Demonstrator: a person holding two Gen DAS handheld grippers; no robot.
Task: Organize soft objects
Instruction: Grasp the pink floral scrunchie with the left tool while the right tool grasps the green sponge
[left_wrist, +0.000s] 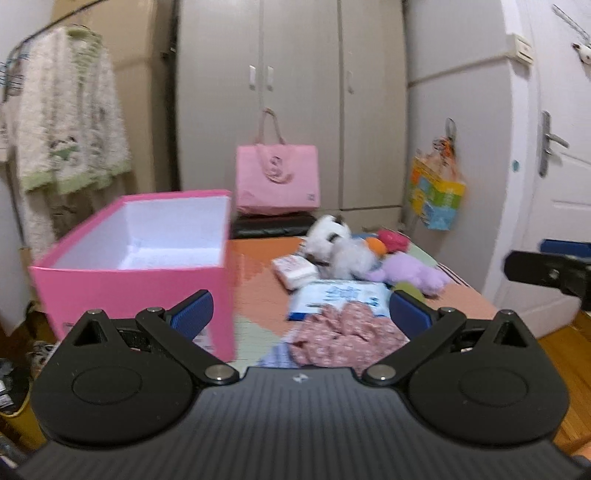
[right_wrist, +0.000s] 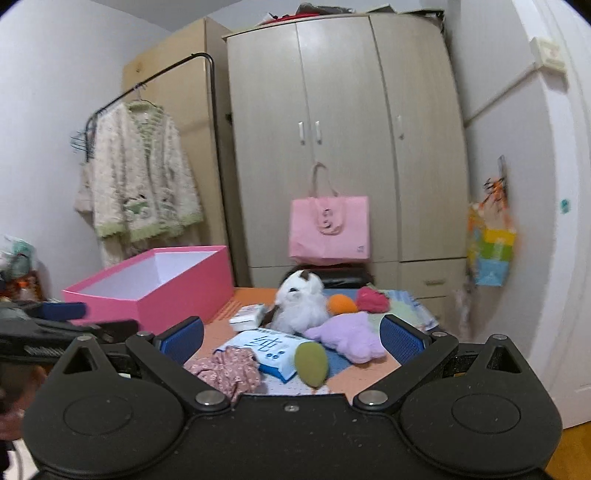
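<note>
We hold both grippers above the near edge of the worktop (right_wrist: 369, 363), and nothing is picked up yet; our left gripper (left_wrist: 301, 314) is spread wide with nothing in it, and our right gripper (right_wrist: 291, 338) is spread wide and empty too. The soft things lie in a pile on the right half of the worktop; the pink box (left_wrist: 129, 258) sits on the left half, open on top, and it looks empty inside. Nearest to us is the flowery pink cloth (left_wrist: 347, 338), crumpled just in front of the left gripper and a little to its right, partly on the blue and white pack (left_wrist: 343, 295); the green soft thing (right_wrist: 311, 363) lies right in front of the right gripper, its long side pointing away from us. Farther off sit the purple plush (right_wrist: 349, 334) and the white plush toy (right_wrist: 301, 304). We think the cloth is the left gripper's job, since the box is close on its left.
</note>
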